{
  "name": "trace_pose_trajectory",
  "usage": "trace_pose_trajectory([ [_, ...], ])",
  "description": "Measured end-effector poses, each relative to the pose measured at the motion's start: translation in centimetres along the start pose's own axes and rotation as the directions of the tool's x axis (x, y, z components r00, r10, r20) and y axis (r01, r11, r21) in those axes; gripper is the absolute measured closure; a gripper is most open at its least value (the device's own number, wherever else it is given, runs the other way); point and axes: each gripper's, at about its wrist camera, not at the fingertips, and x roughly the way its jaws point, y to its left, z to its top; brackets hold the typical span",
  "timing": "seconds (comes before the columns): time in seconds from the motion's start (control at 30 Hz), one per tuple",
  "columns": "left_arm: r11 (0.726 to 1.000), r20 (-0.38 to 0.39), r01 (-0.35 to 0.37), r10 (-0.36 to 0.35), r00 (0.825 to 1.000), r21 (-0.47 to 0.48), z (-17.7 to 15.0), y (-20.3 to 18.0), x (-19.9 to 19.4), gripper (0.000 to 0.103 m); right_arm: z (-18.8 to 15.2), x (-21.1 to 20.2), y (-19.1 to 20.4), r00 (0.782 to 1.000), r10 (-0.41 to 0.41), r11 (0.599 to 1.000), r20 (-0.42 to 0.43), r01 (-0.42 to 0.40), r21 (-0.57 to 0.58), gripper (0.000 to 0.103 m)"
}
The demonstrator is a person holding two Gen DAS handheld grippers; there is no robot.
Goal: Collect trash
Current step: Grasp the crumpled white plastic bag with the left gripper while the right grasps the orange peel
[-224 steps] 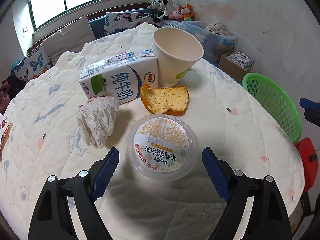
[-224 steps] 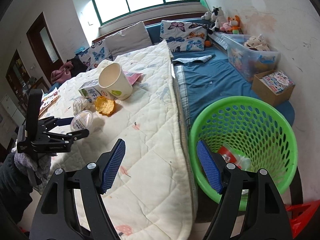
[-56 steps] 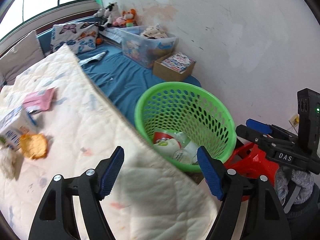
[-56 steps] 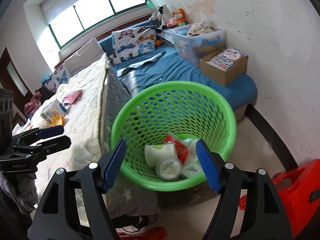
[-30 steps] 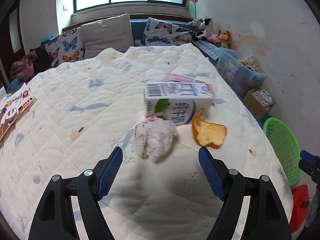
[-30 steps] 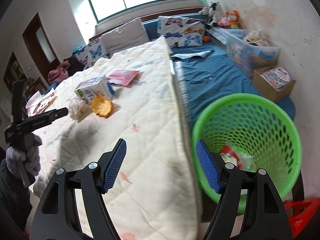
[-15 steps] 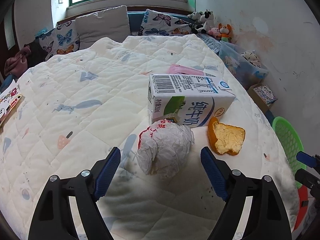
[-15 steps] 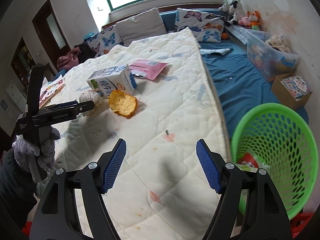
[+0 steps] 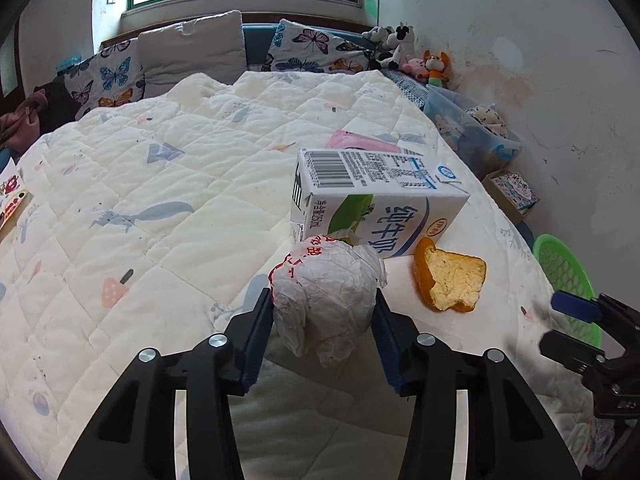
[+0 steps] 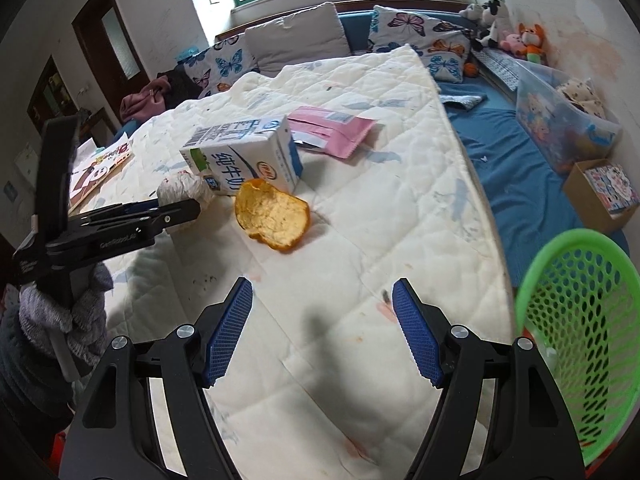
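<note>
The left gripper [image 9: 322,330] is closing on the crumpled paper [image 9: 326,298] on the quilt [image 9: 160,208] beside the milk carton [image 9: 372,200] — pads pressing its sides, ready to lift. The right gripper [image 10: 322,330] hangs open and empty — the green basket [image 10: 580,360] waits nearby.

One carton [image 9: 376,204], one wrapper [image 9: 326,296], one peel [image 9: 450,280]

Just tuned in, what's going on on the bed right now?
A person is clearing trash off the quilt with two handheld tools. The left tool is closing its jaws around the crumpled paper wrapper, which lies against the milk carton. The right tool hangs open and empty over bare quilt. The orange peel and pink packet are not yet picked up; the green basket waits beside the bed.
</note>
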Motion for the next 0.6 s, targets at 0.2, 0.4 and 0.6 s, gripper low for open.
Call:
trace_pose_trajectory([
  [0.2,1.0,0.036,0.005,-0.006,0.999,0.009,-0.2,0.2,-2.2,0.059,1.1,2.2,2.0,1.0,0.015,1.0,-0.014,-0.015,-0.027,0.03],
  [0.4,1.0,0.053,-0.001,0.002,0.999,-0.01,-0.6,1.4,-4.2,0.059,2.5,4.6,3.7,1.0,0.008,0.999,-0.026,-0.01,-0.044,0.032],
  [0.6,1.0,0.068,0.002,-0.001,0.998,-0.017,-0.8,2.4,-5.5,0.059,3.0,6.4,4.8,0.998,-0.042,0.996,-0.041,0.038,-0.083,0.033],
])
